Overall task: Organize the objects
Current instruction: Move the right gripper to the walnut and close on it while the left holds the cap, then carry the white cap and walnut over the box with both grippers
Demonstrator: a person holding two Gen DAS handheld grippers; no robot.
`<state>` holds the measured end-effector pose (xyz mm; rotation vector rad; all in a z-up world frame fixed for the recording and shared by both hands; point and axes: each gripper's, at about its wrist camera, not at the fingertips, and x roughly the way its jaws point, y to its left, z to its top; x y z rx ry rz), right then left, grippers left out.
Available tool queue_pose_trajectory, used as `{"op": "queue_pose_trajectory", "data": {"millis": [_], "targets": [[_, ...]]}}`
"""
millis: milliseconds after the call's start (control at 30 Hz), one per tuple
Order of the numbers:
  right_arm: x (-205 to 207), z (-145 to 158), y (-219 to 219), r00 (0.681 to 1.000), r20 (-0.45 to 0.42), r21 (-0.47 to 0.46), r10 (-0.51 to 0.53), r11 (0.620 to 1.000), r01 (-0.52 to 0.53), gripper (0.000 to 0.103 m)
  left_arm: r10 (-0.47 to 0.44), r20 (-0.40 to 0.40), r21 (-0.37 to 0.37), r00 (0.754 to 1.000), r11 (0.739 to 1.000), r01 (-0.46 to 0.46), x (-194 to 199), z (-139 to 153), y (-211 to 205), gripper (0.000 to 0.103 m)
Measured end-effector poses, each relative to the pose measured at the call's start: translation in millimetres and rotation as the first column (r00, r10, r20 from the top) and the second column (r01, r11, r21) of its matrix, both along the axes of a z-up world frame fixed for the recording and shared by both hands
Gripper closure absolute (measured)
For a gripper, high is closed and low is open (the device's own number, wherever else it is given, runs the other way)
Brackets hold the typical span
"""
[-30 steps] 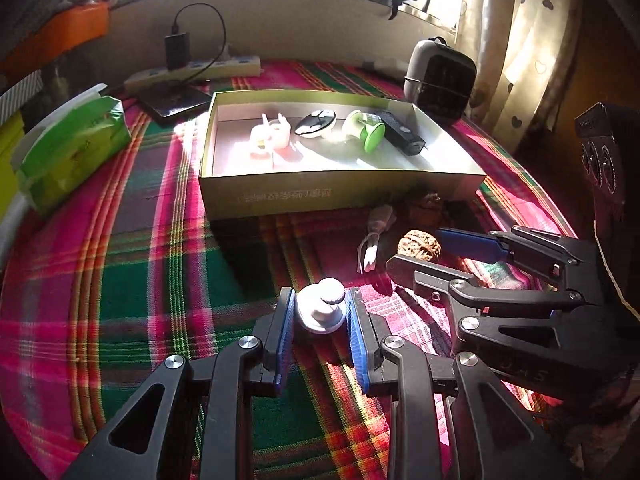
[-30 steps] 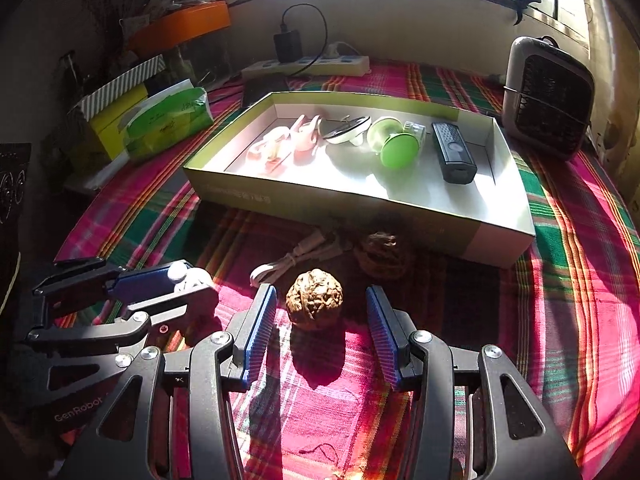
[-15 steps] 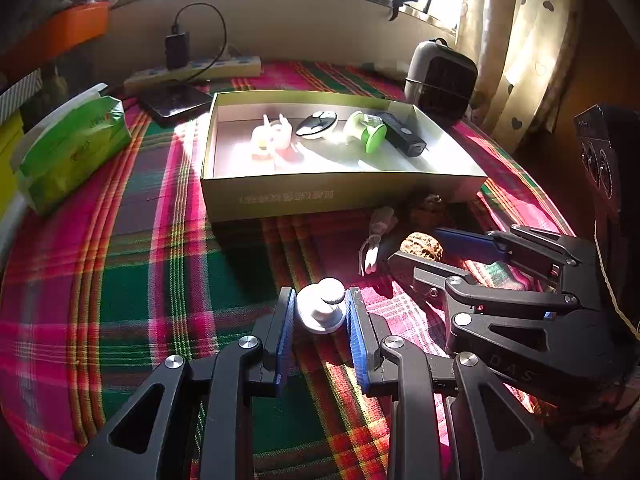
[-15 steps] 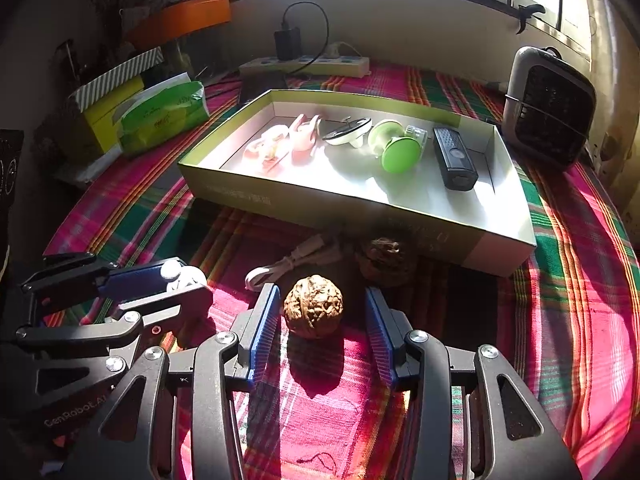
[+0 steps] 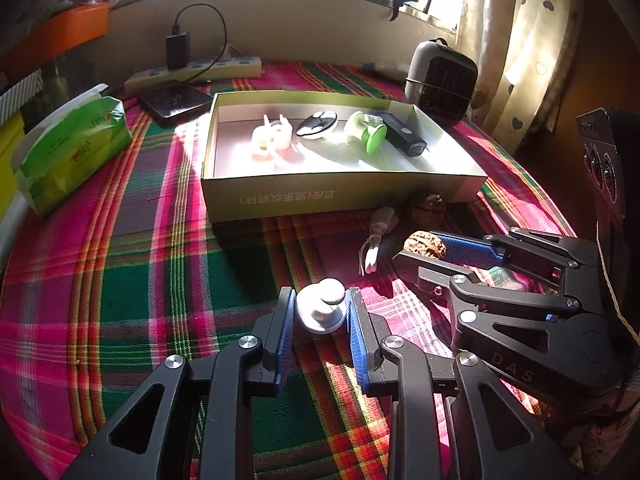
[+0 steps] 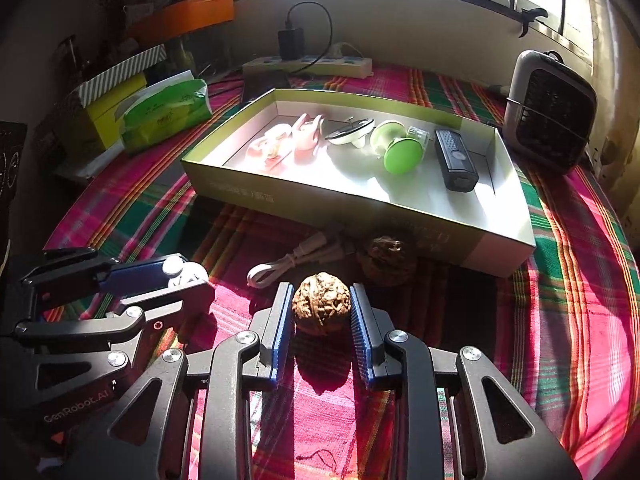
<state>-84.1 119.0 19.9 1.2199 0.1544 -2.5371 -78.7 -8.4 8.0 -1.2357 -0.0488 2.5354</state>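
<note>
My left gripper rests on the plaid tablecloth, shut on a small white round knob-shaped object. To its right, my right gripper has a brown walnut between its blue pads; its jaws are closing and both pads touch the shell. The left wrist view shows the same walnut in the right gripper. A second walnut and a coiled white cable lie in shadow before the open shallow box. The box holds pink-white pieces, a black-and-white disc, a green-white item and a black remote.
A green tissue pack lies at the left. A power strip with a charger and a dark tablet sit behind the box. A small grey heater stands at the back right, and a black speaker at the far right.
The right gripper's jaws have drawn in from a wide gap until the pads meet the walnut. The left gripper and its white object have stayed put.
</note>
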Motion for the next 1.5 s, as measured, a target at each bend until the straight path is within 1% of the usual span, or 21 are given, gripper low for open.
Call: {"op": "queue_pose_trajectory", "data": {"millis": [633,1133,1500], "targets": [[-1.2,1.3,3.3,1.000,0.000,-0.012,-0.007,1.000,0.007,0.073,-0.001,-0.002,-0.006,1.000,1.000,0.001,-1.6,2.2,0.7,0.080],[-3.7,21.5,19.8,0.999,-0.039,-0.057,-0.031,0.998,0.029,0.073,-0.018,-0.048,-0.022,0.999,1.000,0.017,-14.8,27.5,10.4,0.080],[-22.1,38.0,34.9,0.995,-0.076,-0.068,-0.065,0.996,0.060,0.073,-0.051,-0.070,-0.036,0.996,0.998,0.048,-35.4,40.0,24.9,0.080]]}}
